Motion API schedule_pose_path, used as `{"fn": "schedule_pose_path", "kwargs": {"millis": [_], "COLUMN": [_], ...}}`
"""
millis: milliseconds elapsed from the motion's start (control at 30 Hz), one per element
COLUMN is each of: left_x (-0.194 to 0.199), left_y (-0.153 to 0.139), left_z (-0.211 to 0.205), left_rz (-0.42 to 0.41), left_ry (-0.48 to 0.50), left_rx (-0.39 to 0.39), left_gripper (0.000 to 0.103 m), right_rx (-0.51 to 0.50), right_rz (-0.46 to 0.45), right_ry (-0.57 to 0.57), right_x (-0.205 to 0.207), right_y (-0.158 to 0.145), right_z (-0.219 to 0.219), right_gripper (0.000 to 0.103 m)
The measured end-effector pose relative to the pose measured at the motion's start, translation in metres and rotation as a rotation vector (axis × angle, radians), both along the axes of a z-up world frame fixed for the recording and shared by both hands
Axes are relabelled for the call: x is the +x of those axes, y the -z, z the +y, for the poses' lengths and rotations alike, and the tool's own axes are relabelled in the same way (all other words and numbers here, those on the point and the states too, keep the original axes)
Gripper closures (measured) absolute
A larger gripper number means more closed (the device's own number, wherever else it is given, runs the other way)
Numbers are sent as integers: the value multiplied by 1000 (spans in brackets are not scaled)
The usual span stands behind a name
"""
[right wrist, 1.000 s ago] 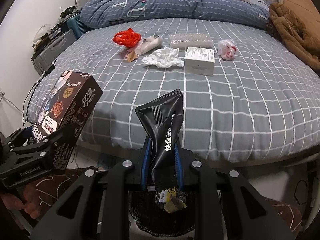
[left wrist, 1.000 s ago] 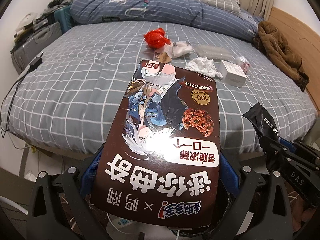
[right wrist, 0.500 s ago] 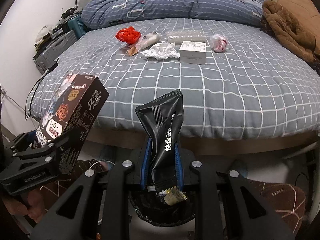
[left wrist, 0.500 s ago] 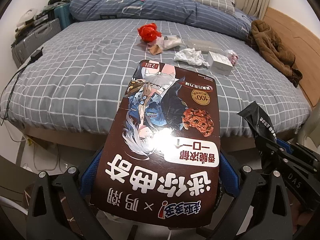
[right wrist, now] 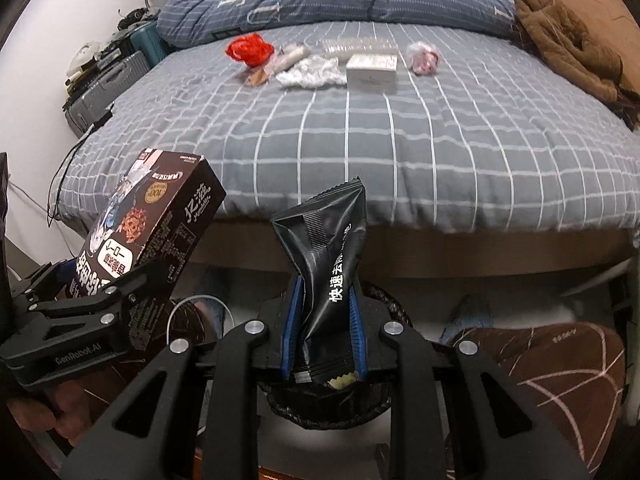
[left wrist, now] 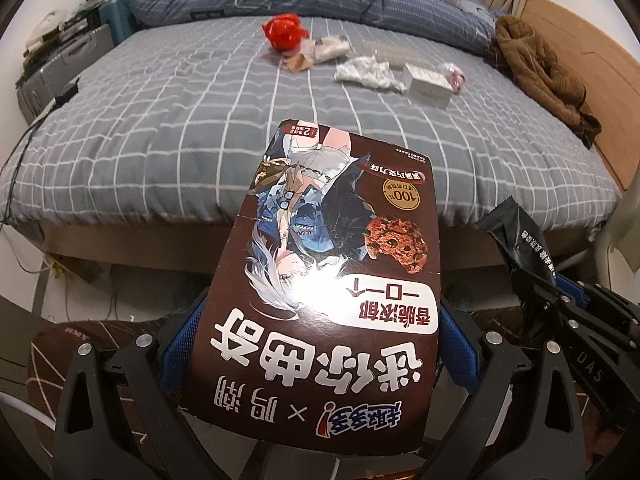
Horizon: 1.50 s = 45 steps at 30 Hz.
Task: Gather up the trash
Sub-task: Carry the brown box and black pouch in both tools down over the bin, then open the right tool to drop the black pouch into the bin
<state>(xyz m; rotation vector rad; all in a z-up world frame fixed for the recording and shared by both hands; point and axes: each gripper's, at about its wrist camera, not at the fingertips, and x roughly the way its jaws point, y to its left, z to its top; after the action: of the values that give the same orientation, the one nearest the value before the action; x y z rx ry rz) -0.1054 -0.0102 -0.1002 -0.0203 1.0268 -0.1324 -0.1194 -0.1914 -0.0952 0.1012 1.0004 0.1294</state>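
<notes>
Cookie box (left wrist: pixel 320 300) pinched in left claw (left wrist: pixel 320 344), jutting forward.

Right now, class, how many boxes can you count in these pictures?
2. The brown cookie box is gripped in the left tool; the white box lies on the bed. No others show, though some may be hidden.

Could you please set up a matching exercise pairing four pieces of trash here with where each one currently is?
Things:
1. cookie box
2. black wrapper
3. red bag
4. white box

Places:
A. on the bed, beside the crumpled tissue
B. gripped by the right gripper
C. on the bed, at the left end of the trash row
D. gripped by the left gripper

Pairs: 1-D, 2-B, 3-C, 4-A
</notes>
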Motion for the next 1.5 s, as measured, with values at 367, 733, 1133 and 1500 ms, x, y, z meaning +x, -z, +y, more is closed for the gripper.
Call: {"fn": "schedule_pose_path", "kwargs": {"millis": [367, 733, 1133, 1500], "left_x": [3, 16, 26, 24], "left_y": [38, 84, 109, 111], "left_z": [0, -10, -5, -15], "left_rz": [80, 158, 252, 277], "left_ry": [3, 44, 19, 36], "left_rx": [6, 35, 7, 28], "left_gripper": [8, 8, 8, 8], "right_rx": [1, -7, -2, -19], "right_rz": [72, 194, 300, 293], "right_ry": [7, 22, -5, -19], "right_x": [-1, 13, 28, 25], "right_y": [39, 95, 137, 140], "right_z": [3, 1, 10, 12], "right_gripper": [81, 81, 79, 46]}}
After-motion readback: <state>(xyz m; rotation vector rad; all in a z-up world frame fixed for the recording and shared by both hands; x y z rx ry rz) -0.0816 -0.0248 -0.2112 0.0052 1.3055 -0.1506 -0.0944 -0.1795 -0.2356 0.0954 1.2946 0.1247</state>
